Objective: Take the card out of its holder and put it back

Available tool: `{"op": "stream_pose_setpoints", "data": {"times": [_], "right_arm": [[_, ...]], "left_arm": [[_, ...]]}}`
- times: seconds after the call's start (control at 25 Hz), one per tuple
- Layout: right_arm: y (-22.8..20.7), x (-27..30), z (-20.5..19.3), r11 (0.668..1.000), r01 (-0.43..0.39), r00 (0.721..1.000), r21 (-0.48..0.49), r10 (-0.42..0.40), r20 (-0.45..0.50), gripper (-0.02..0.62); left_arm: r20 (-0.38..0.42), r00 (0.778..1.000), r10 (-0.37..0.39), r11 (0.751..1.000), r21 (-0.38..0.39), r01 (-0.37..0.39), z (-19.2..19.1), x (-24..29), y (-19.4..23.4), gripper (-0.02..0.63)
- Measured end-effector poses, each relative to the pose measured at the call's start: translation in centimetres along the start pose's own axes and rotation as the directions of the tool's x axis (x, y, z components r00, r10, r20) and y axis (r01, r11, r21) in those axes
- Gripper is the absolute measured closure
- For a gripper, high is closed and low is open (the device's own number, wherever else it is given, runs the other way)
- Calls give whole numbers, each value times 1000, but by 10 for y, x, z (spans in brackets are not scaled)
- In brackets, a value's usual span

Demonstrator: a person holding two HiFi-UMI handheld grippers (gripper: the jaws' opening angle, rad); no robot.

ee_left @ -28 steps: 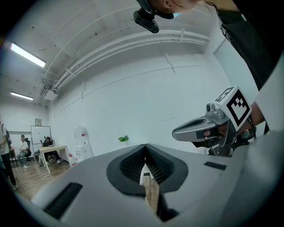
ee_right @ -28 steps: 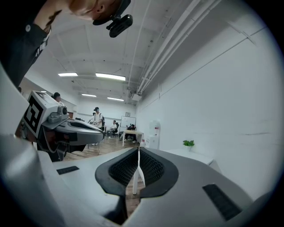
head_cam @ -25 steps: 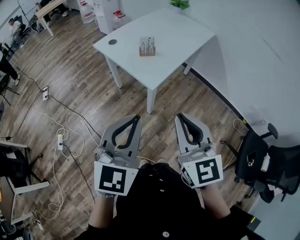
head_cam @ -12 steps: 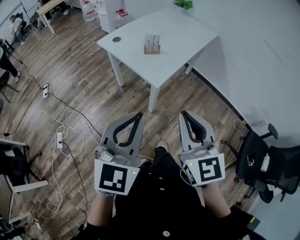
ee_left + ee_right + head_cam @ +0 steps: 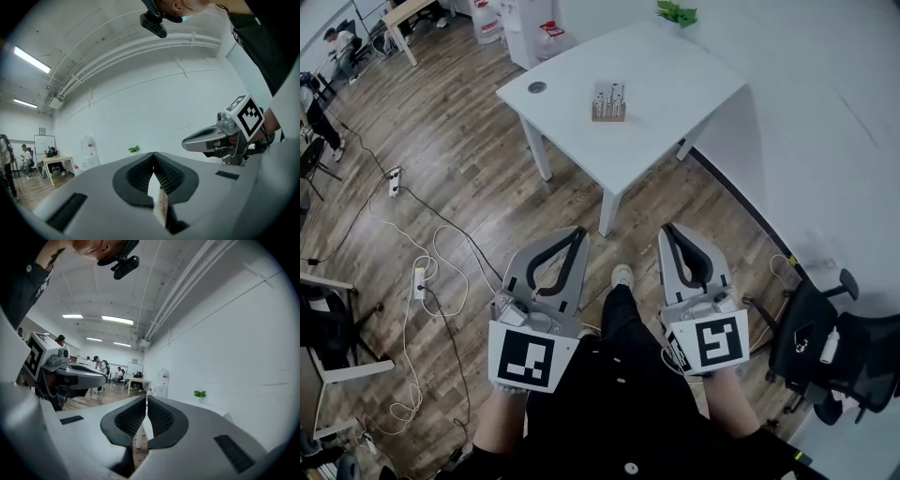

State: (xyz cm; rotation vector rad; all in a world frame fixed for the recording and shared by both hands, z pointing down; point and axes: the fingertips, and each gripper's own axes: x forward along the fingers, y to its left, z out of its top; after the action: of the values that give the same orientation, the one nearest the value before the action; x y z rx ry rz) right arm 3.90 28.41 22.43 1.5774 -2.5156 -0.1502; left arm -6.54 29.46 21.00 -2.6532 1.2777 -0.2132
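A wooden card holder with pale cards standing in it sits near the middle of a white table, far ahead of both grippers. My left gripper and right gripper are held side by side close to the person's body, above the wood floor and short of the table. Both pairs of jaws meet at the tips with nothing between them. In the left gripper view the left gripper points at a white wall; the right gripper points the same way.
A small round grey disc lies at the table's left corner and a green plant at its far edge. Cables and a power strip trail over the floor at left. A black office chair stands at right. Water bottles stand beyond the table.
The person has stepped toward the table; a shoe now shows between the grippers. Both grippers have stayed shut and level.
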Motion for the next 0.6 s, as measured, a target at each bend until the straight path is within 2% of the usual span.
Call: {"op": "stream_pose_setpoints", "data": {"times": [0.6], "right_arm": [[-94,104,-23,996,-89,996,-2,89,-33,549]], "left_arm": [[-46,995,85,996,-5,-85,-11,127,46,591]]}}
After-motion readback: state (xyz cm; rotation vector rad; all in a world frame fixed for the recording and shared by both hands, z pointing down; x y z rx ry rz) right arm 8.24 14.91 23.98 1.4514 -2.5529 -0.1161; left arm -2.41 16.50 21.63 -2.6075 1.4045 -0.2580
